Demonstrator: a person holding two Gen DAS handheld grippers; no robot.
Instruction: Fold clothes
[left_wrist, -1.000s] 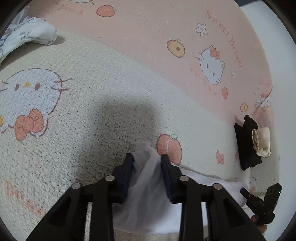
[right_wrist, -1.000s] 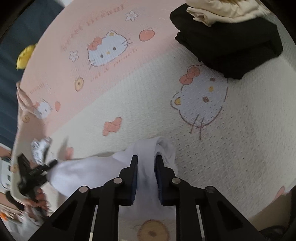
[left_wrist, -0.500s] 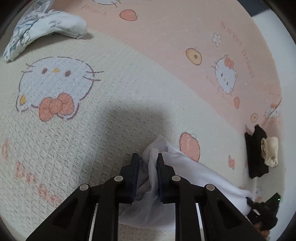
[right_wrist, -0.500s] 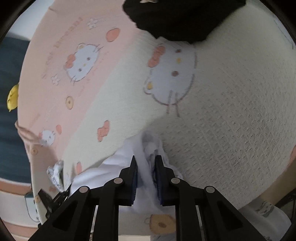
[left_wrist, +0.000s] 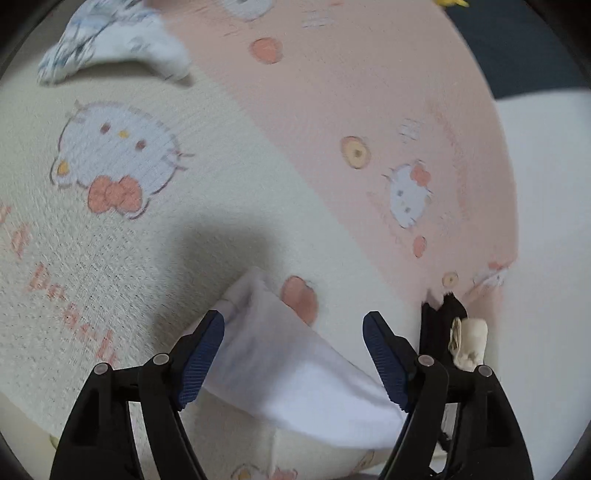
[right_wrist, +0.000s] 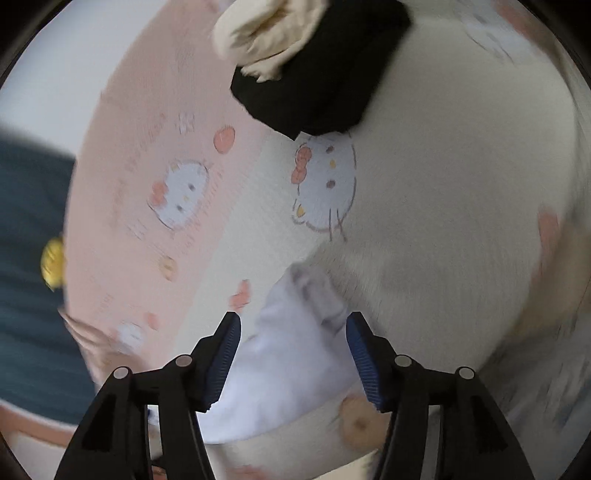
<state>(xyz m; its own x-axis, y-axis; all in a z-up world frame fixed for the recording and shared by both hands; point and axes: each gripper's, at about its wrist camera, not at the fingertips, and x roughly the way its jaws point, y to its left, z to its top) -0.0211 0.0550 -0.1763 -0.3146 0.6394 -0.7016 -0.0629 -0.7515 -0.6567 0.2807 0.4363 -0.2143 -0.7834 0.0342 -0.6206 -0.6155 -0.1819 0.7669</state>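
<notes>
A white garment lies folded in a long strip on the cream and pink cartoon-cat blanket. My left gripper hangs over one end of the strip, its jaws opening wide, the cloth lying loose between them without touching the pads. In the right wrist view the other end of the white garment lies bunched under my right gripper, whose jaws are also opening and stand apart from the cloth.
A folded black garment with a cream one on top sits further along the blanket; the same black garment shows small in the left view. A white printed garment lies crumpled at the far left. The blanket's edge meets dark floor.
Both grippers were shut on the ends of the white garment; both have let go and opened. The left one has lifted a little; the right one has rolled and shifted sideways.
</notes>
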